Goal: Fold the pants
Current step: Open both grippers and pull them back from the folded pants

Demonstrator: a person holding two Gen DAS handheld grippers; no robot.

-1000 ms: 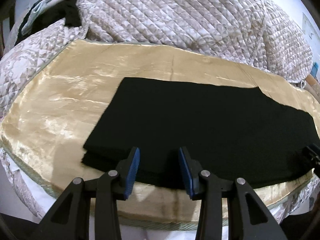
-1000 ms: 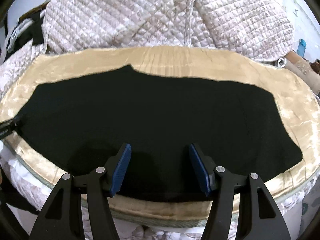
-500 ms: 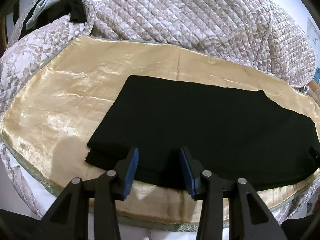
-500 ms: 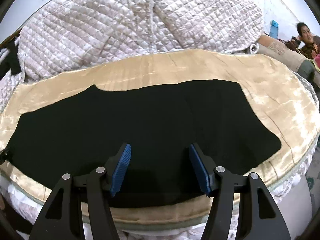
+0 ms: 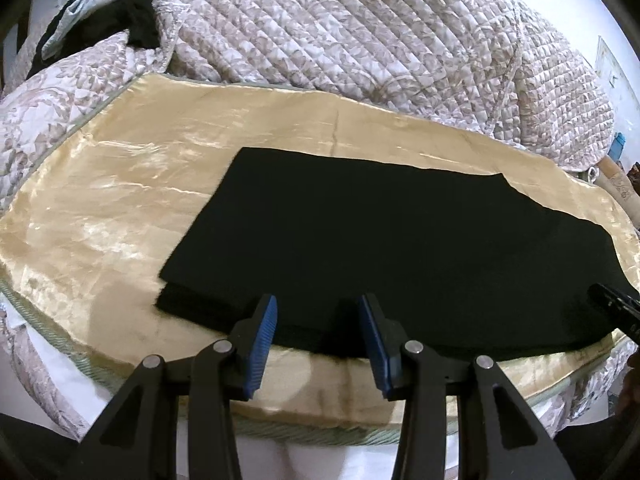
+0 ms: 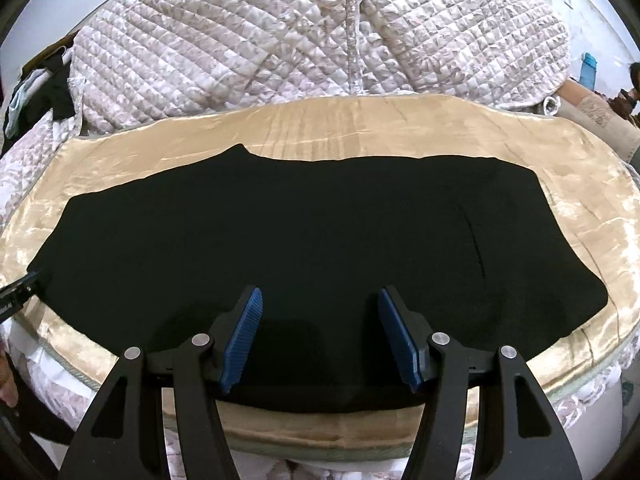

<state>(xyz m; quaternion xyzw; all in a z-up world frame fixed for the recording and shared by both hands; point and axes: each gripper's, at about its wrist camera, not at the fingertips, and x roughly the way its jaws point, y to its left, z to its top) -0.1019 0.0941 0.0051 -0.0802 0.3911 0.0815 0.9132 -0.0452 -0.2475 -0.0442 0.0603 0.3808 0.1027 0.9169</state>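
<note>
Left wrist view: the left gripper [image 5: 316, 322] hangs over the near edge of the black pants [image 5: 380, 248], its blue pads [image 5: 262, 340] spread apart with nothing clamped between them. The pants lie flat on a shiny gold cloth [image 5: 100, 216] that covers the bed. At the left end of the garment two layers sit slightly offset, so a lower edge peeks out beneath the upper one. The fabric is so dark that seams and folds are hard to make out. At the right border a black tip of the right gripper [image 5: 612, 304] pokes into the frame, cut off by the picture's edge, so its state cannot be read here. A quilted blanket [image 5: 360, 32] is heaped behind the gold cloth, and a dark bundle of clothes [image 5: 100, 16] lies at the far left, partly cropped.

Right wrist view: the right gripper [image 6: 320, 326] is released too, pads [image 6: 400, 340] wide, poised above the near hem of the pants [image 6: 320, 232]. The garment stretches almost across the gold cloth [image 6: 400, 128], with a faint curved line near its right end, perhaps a pocket. At the left edge a sliver of the left gripper [image 6: 18, 290] shows, mostly cut off. The quilted blanket [image 6: 320, 32] fills the background.
</note>
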